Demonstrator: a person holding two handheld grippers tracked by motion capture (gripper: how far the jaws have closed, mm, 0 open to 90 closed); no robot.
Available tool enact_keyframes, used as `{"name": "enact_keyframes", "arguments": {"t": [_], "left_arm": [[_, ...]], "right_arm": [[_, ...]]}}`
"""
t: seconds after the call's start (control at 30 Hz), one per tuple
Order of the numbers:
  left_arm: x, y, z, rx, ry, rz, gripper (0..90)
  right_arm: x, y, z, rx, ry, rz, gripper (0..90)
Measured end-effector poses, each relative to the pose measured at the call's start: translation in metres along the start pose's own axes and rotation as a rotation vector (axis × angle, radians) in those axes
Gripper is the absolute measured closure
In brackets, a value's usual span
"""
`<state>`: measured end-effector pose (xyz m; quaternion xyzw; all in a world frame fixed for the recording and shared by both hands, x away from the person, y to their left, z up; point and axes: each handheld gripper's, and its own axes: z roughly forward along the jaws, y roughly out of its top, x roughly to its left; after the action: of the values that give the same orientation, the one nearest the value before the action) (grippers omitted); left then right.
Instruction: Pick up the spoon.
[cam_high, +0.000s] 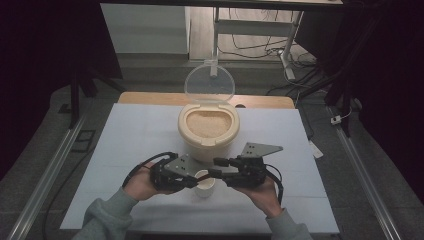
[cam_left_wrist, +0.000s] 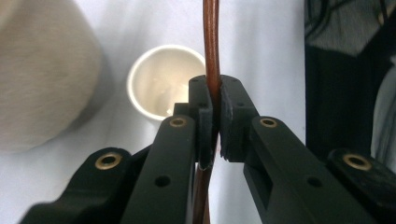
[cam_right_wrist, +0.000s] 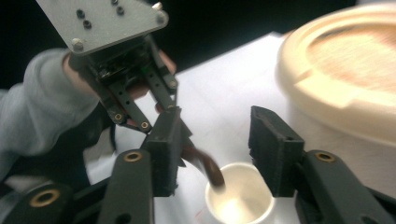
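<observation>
While our left gripper (cam_left_wrist: 214, 100) clamps the spoon (cam_left_wrist: 211, 42), bowl-end dipping into the cup (cam_right_wrist: 240, 198), our right gripper (cam_right_wrist: 215, 154) gapes empty astride it.

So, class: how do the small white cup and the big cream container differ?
The cup is small, lidless and looks empty; the container is far larger, filled with pale grains, its clear lid raised. The cup sits between the tongs; the container stands behind. Both are round, open-topped.
</observation>
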<state>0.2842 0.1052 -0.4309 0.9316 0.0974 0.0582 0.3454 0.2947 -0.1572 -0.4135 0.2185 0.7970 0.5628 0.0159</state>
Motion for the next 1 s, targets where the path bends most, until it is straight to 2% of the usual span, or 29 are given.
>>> {"name": "enact_keyframes", "arguments": {"t": [0.1,0.2,0.3,0.43,0.57,0.63,0.67,0.7,0.8,0.9,1.0], "left_arm": [[0.002,-0.002,-0.005,-0.054,0.007,-0.035,83.6],[0.003,-0.002,-0.008,-0.09,0.022,-0.049,83.6],[0.003,-0.001,-0.01,-0.122,0.023,-0.058,83.6],[0.001,0.001,-0.009,-0.139,0.022,-0.059,83.6],[-0.001,0.002,-0.007,-0.137,0.014,-0.052,83.6],[-0.001,0.003,-0.006,-0.134,0.011,-0.05,83.6],[-0.001,0.003,-0.006,-0.134,0.008,-0.051,83.6],[-0.001,0.003,-0.005,-0.131,0.007,-0.052,83.6],[0.001,0.002,-0.004,-0.131,0.004,-0.062,83.5],[0.001,0.001,-0.003,-0.131,-0.001,-0.06,83.5],[0.001,0.001,-0.003,-0.133,-0.005,-0.06,83.4]], "right_arm": [[-0.002,-0.005,-0.005,-0.045,-0.03,0.003,48.9],[-0.002,-0.012,-0.002,-0.074,-0.057,-0.004,44.8],[0.0,-0.015,0.001,-0.075,-0.059,-0.013,43.8],[0.004,-0.019,0.01,-0.078,-0.058,-0.028,43.3],[0.006,-0.02,0.014,-0.083,-0.064,-0.032,44.3],[0.007,-0.02,0.015,-0.096,-0.07,-0.035,49.1],[0.008,-0.02,0.015,-0.106,-0.068,-0.034,56.5],[0.008,-0.02,0.015,-0.106,-0.068,-0.034,56.5],[0.01,-0.02,0.016,-0.128,-0.053,-0.03,69.2],[0.01,-0.021,0.017,-0.137,-0.039,-0.019,71.7],[0.008,-0.022,0.017,-0.167,0.0,0.012,75.4]]}}
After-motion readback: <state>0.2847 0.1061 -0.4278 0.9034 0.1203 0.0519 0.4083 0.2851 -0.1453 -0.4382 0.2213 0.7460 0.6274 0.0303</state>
